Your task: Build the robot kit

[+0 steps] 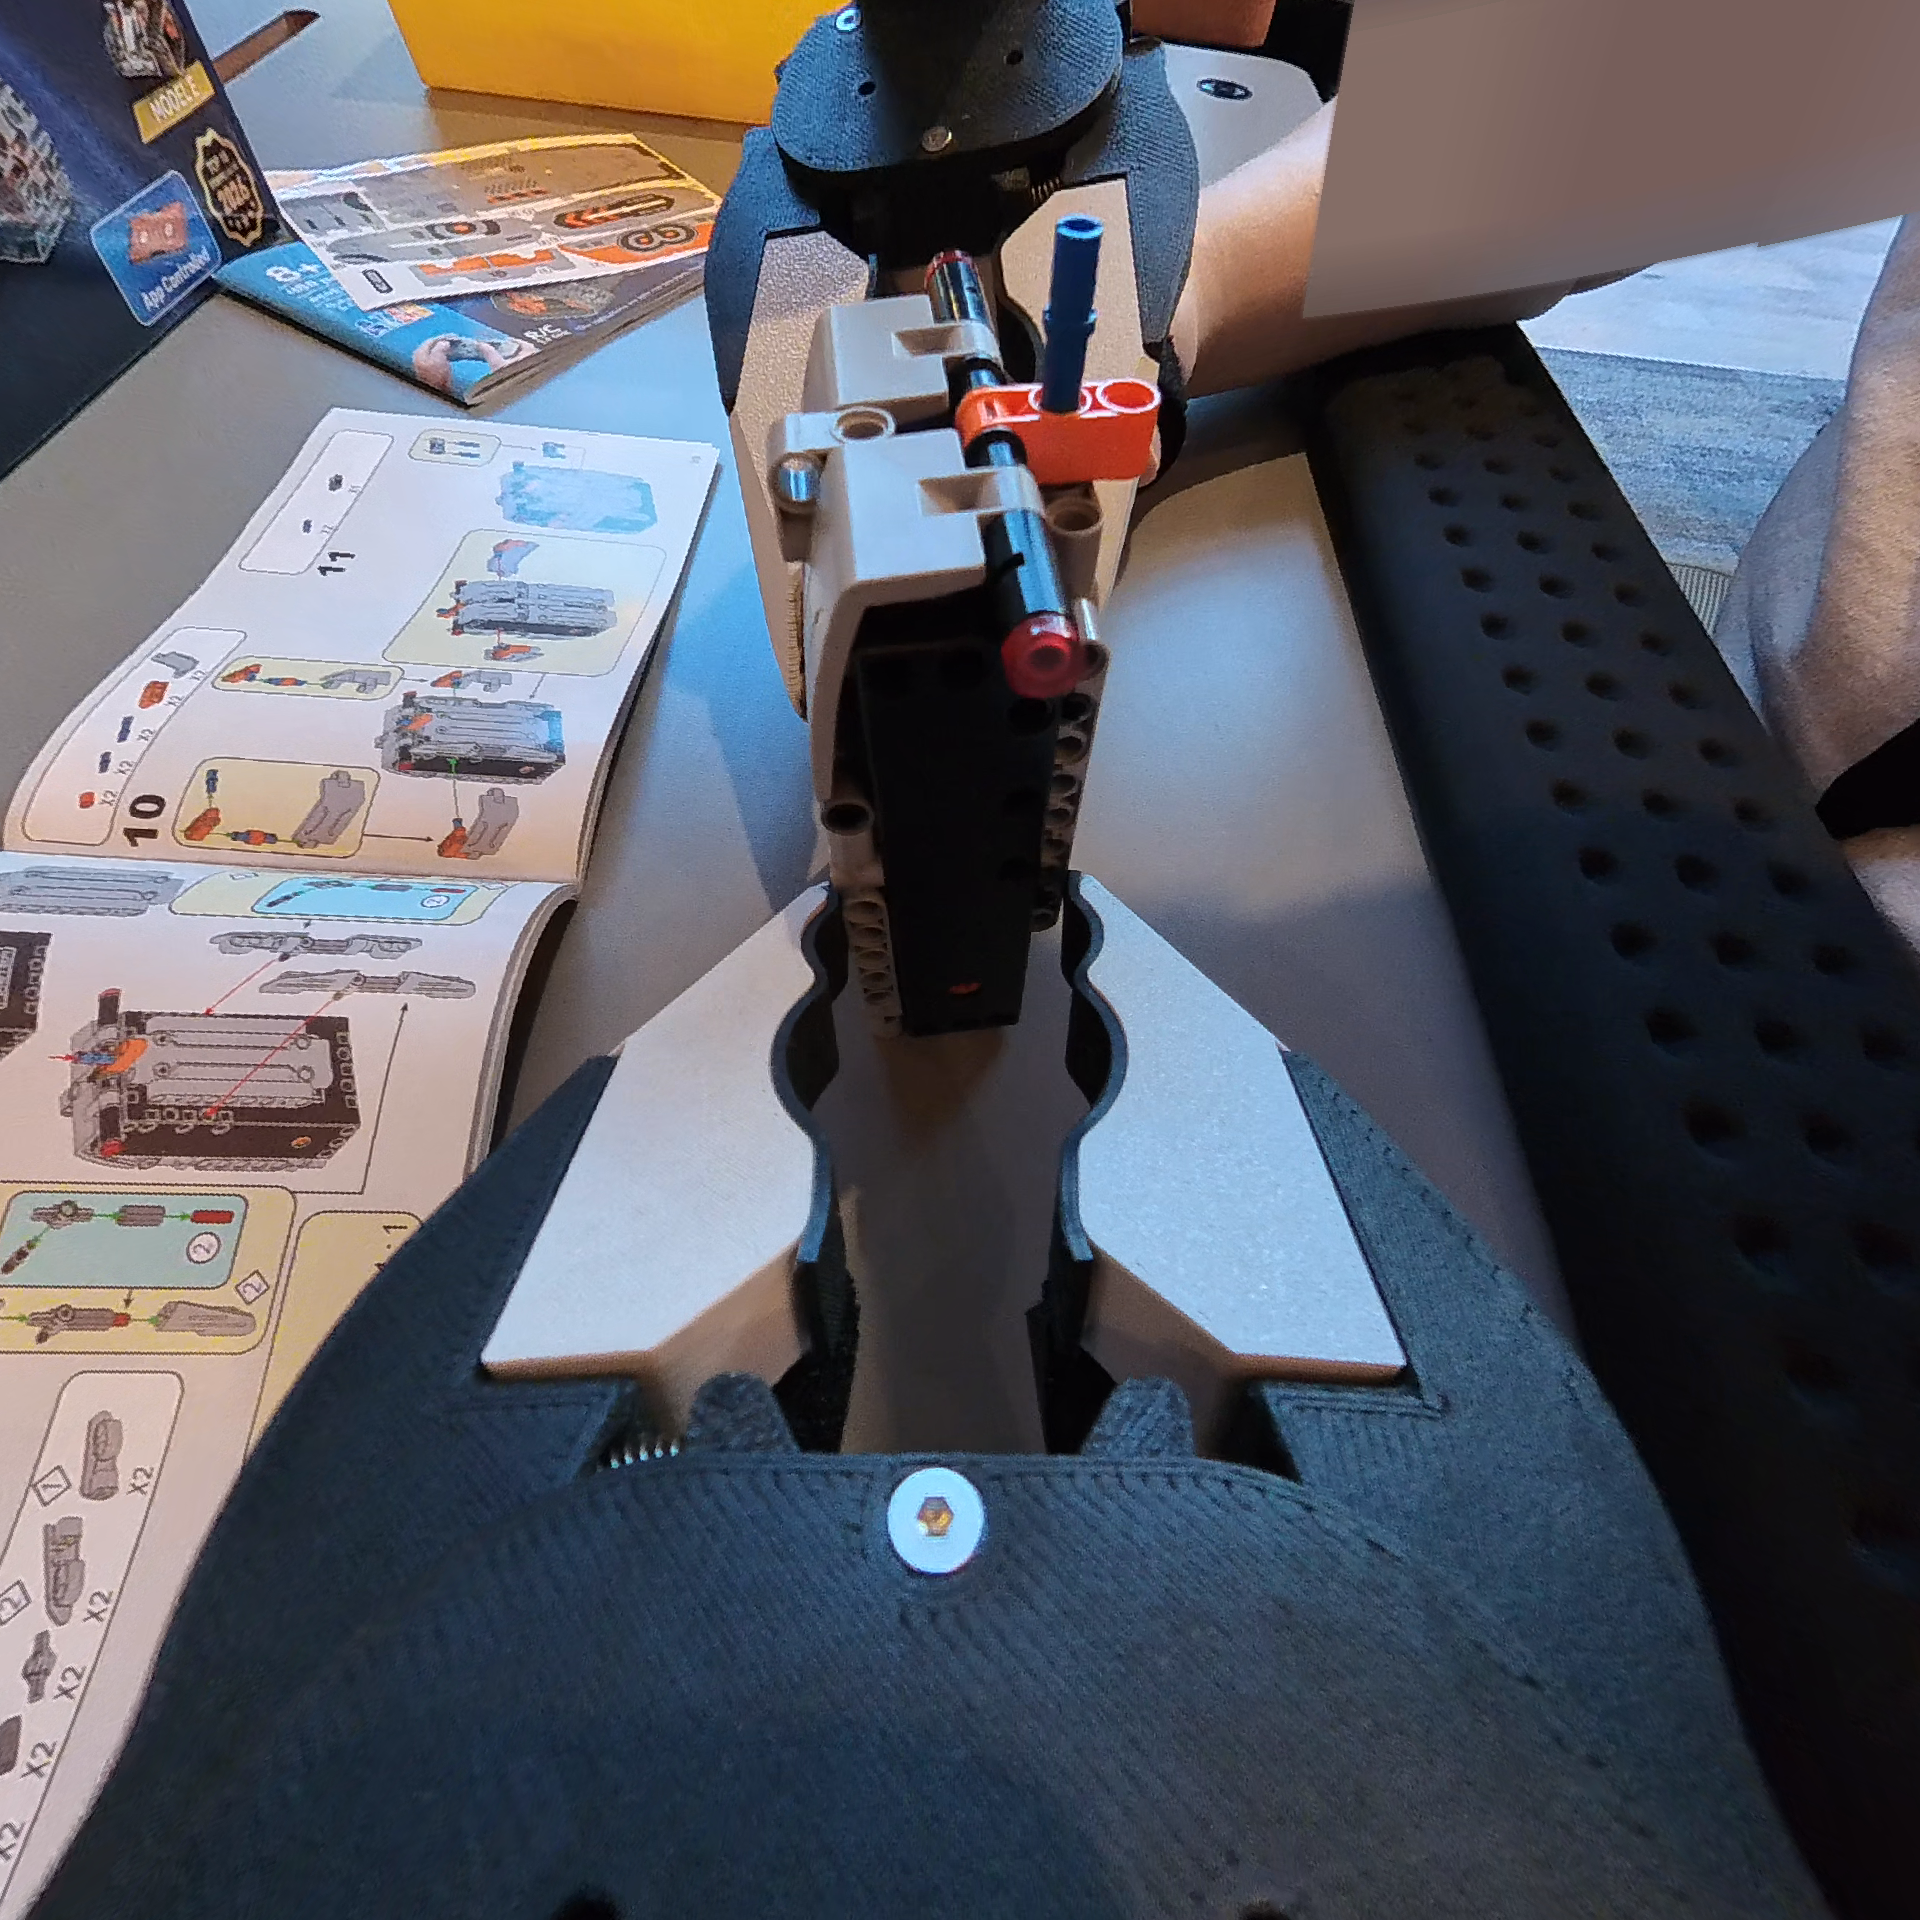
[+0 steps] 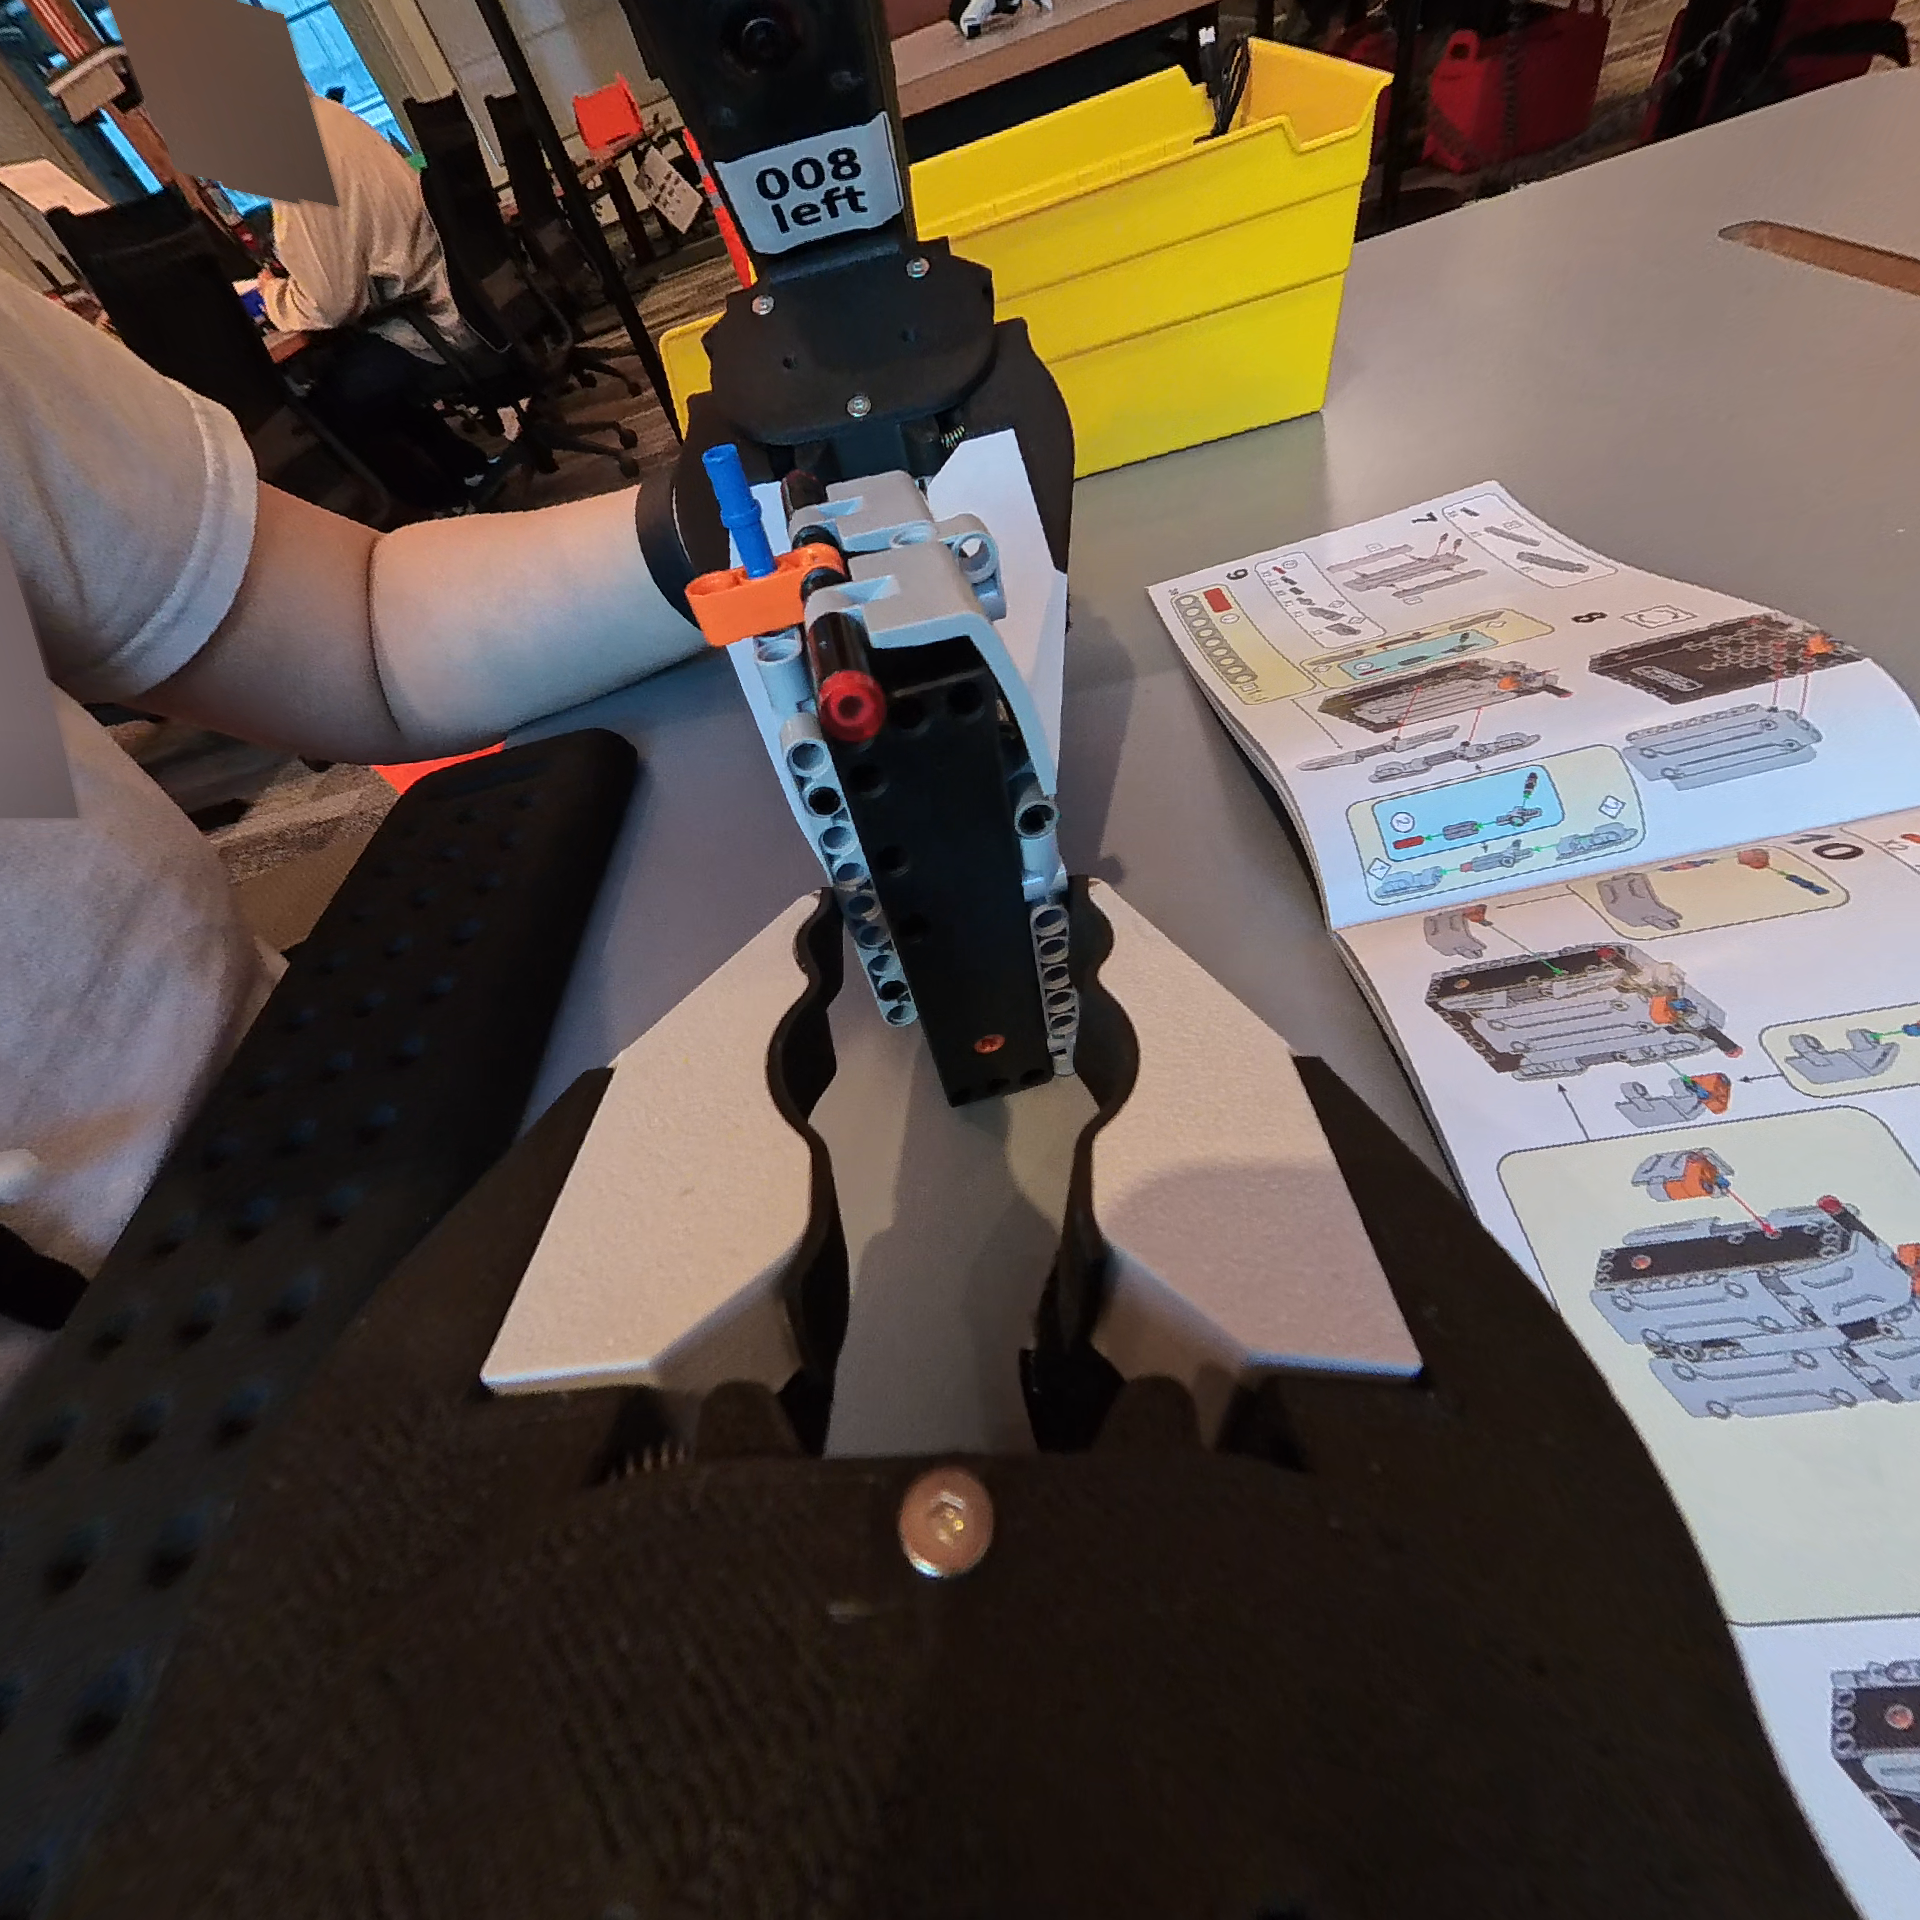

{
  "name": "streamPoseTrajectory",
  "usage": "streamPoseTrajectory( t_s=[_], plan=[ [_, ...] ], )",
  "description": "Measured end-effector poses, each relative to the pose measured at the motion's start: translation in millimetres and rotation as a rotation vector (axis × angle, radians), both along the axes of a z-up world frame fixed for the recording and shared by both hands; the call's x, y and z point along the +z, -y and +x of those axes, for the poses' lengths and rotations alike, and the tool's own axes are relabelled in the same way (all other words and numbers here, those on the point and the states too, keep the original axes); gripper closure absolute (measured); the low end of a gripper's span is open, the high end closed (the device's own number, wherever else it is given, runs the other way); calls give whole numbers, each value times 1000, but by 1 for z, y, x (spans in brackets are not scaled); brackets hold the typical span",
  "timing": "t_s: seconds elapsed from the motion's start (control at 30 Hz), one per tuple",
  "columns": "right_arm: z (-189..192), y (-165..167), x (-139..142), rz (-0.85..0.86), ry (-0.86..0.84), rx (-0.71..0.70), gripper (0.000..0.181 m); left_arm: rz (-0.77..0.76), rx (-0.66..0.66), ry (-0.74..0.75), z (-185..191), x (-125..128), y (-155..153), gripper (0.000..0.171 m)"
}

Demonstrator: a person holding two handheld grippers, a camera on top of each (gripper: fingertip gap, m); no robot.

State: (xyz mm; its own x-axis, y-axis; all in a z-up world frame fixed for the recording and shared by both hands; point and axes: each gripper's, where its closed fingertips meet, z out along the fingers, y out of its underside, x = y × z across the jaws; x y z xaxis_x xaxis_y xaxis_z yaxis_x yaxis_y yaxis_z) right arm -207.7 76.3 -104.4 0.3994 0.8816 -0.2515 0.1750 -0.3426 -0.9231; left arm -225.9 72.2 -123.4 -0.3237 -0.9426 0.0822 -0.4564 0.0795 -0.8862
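Observation:
A grey and black brick assembly (image 1: 935,727) is held off the grey table between both grippers, one at each end. It carries a black axle (image 1: 1023,551) with red ends, an orange beam (image 1: 1070,426) and an upright blue pin (image 1: 1070,301). My left gripper (image 1: 951,925) is shut on the assembly's near end. My right gripper (image 2: 956,914) is shut on the opposite end of the assembly (image 2: 935,831). The orange beam (image 2: 743,603) and blue pin (image 2: 740,509) sit at the far left in the right wrist view. Each gripper shows at the far end of the other's view.
An open instruction booklet (image 1: 312,779) lies flat on the table and also shows in the right wrist view (image 2: 1610,935). A black perforated pad (image 1: 1621,831) runs along the table edge. A yellow bin (image 2: 1164,291), a dark box (image 1: 104,177) and a second booklet (image 1: 488,270) stand farther back. A person's arm (image 2: 468,623) reaches in. The grippers are tip to tip, or close to it.

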Motion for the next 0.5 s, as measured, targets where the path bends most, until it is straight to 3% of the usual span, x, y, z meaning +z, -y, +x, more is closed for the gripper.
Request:
streamPoseTrajectory(
  t_s=[0.5],
  plan=[
    [1, -6, 1, -43, -33, -5, 138, -36, 27, -6, 0, 1, -6, 132]
  ],
)
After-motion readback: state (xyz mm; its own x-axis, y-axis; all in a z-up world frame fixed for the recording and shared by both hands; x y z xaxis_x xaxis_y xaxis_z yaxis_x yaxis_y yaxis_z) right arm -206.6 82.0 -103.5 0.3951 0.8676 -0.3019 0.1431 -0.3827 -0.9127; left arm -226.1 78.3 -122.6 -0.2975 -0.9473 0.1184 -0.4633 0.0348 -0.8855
